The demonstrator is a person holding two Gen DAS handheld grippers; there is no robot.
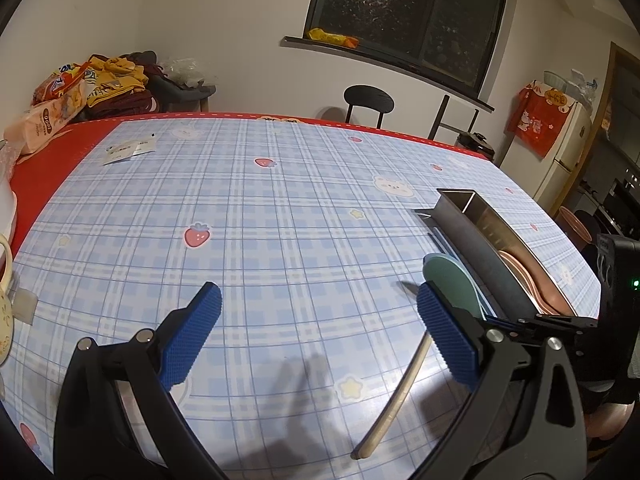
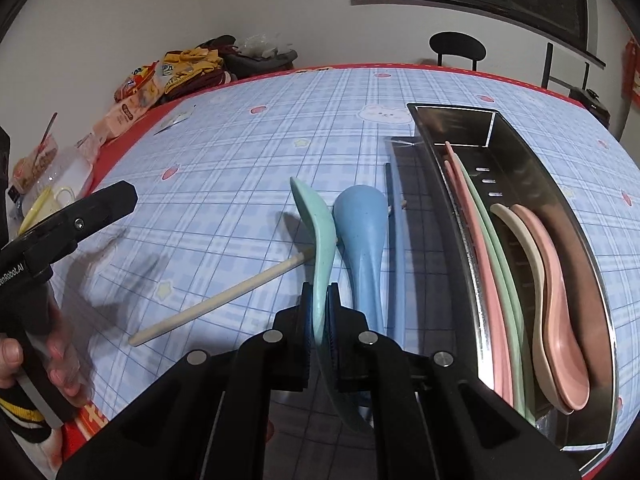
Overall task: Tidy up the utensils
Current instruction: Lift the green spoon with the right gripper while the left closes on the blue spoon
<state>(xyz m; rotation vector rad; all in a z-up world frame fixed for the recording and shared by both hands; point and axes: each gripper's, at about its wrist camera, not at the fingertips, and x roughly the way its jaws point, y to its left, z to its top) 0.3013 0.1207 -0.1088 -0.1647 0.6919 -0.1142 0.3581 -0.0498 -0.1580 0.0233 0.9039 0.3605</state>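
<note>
My right gripper [image 2: 319, 300] is shut on the handle of a mint-green spoon [image 2: 320, 232], which stands on its edge with the bowl pointing away. A blue spoon [image 2: 362, 236] lies just right of it, and a pale wooden chopstick [image 2: 224, 300] lies slanted to the left, its tip under the green spoon. The steel utensil tray [image 2: 452, 120] on the right holds pink and cream spoons [image 2: 560, 320] and pink and green chopsticks. My left gripper [image 1: 320, 320] hovers open over the checked cloth with nothing between its pads. The green spoon [image 1: 452, 284] and the chopstick [image 1: 396, 396] sit by its right finger.
A long blue stick [image 2: 394, 240] lies along the tray's left wall. Snack bags [image 1: 60, 92] and clothes are piled at the table's far left corner, with a paper slip [image 1: 128, 150] nearby. A cup [image 2: 52, 200] and a tub stand at the left edge. A black chair [image 1: 368, 100] stands behind the table.
</note>
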